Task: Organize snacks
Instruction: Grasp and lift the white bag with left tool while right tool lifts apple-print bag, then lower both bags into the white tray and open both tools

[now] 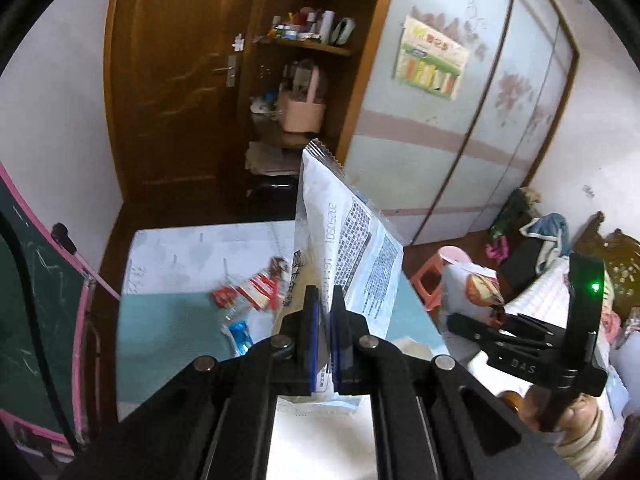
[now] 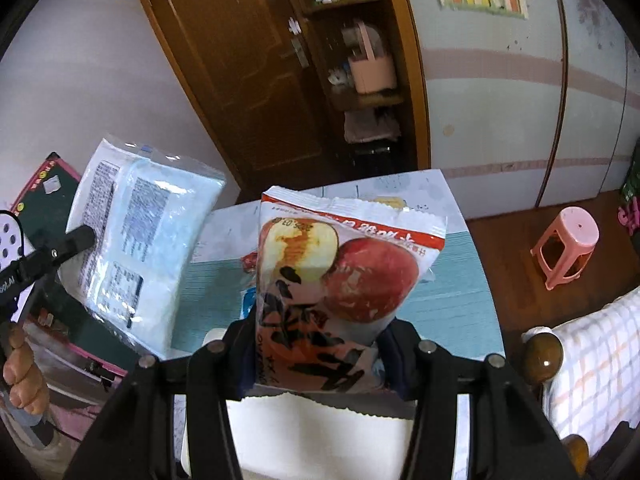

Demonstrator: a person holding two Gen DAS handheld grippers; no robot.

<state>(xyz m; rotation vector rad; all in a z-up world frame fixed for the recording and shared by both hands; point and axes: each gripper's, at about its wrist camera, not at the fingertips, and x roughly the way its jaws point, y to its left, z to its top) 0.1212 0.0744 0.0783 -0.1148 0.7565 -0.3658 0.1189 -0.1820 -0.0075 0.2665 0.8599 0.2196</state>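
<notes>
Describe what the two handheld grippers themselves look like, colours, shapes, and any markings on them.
Both are black metal linkages with round silver pivot pins. The left gripper has blue-edged finger pads. The right gripper, seen from the left wrist view, carries white "DAS" lettering and a lit green light on an upright black piece.

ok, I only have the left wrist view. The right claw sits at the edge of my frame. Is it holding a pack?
Observer: Yes. The right claw is shut on an apple snack pack, gripping its lower end.
Operator: What's on the front?
Observer: A whole red apple beside a cut one, with a red band near the top edge.
Operator: Is my pack clear of the table?
Observer: From the right wrist view, the white-blue pack in the left claw is up in the air and looks clear of the table.
</notes>
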